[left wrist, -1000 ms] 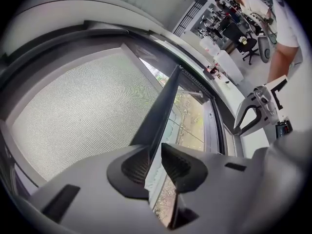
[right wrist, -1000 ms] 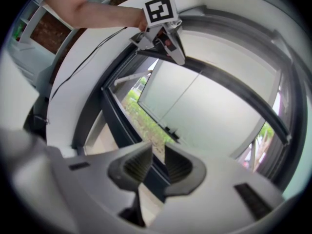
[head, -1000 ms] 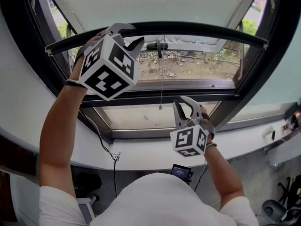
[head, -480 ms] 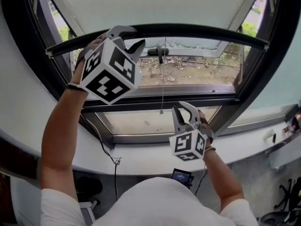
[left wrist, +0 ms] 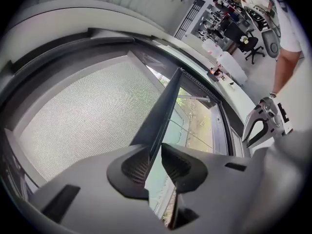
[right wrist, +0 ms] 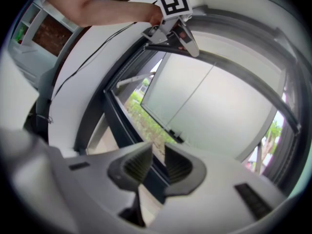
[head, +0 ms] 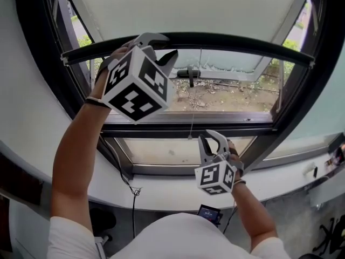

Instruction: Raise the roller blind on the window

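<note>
While the roller blind (head: 183, 7) hangs across the top of the frame, its dark bottom bar (head: 242, 41) arching through the upper middle, I judge it best to push that bar up evenly so the fabric winds without skewing. My left gripper (head: 161, 46), at upper left, is clamped on the bar. My right gripper (head: 210, 137), lower centre near the pull cord (head: 192, 112), has jaws slightly parted and holds nothing.

surface: white windowsill (head: 167, 190) | on it: black cable (head: 125, 178)
</note>
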Action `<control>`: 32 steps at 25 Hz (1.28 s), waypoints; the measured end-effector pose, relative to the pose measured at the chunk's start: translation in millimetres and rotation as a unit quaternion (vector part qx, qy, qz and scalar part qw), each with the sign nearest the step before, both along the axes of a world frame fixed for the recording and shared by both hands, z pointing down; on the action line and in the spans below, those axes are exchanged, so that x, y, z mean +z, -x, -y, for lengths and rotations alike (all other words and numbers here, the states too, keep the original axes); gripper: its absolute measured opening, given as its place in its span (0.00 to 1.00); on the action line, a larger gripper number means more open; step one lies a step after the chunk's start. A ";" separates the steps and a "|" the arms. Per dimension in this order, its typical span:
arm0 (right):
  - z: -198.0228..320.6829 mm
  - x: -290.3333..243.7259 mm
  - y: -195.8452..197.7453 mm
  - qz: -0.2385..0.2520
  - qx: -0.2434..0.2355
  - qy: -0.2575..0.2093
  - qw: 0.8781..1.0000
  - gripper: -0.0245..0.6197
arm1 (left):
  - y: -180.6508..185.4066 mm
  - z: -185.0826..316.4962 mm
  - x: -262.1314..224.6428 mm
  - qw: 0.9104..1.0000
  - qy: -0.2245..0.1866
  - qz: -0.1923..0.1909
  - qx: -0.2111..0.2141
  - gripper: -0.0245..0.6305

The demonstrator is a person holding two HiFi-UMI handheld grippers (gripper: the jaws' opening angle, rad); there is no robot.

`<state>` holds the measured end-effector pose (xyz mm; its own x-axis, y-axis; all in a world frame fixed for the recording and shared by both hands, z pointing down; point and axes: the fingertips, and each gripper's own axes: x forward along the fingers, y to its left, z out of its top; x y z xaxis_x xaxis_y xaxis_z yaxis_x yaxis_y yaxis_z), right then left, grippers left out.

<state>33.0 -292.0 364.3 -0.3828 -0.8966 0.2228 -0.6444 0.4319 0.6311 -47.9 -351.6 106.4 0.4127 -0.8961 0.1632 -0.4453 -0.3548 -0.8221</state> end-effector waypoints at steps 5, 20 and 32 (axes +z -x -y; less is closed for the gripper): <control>1.8 -3.3 4.1 0.004 -0.004 0.001 1.000 0.17 | 1.2 -0.6 -10.1 1.000 -0.012 -0.005 0.002 0.17; 7.0 -3.3 10.2 0.016 -0.015 0.012 1.000 0.17 | -0.6 -0.9 -32.6 1.000 -0.026 0.001 0.003 0.17; 8.1 2.6 11.1 0.013 -0.014 0.020 1.000 0.17 | -0.5 -0.6 -49.7 0.999 -0.039 0.003 0.003 0.17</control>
<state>21.8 -300.1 366.9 -0.4139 -0.8761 0.2474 -0.6471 0.4742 0.5970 -47.4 -351.0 56.7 0.4168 -0.9039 0.0960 -0.4392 -0.2927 -0.8494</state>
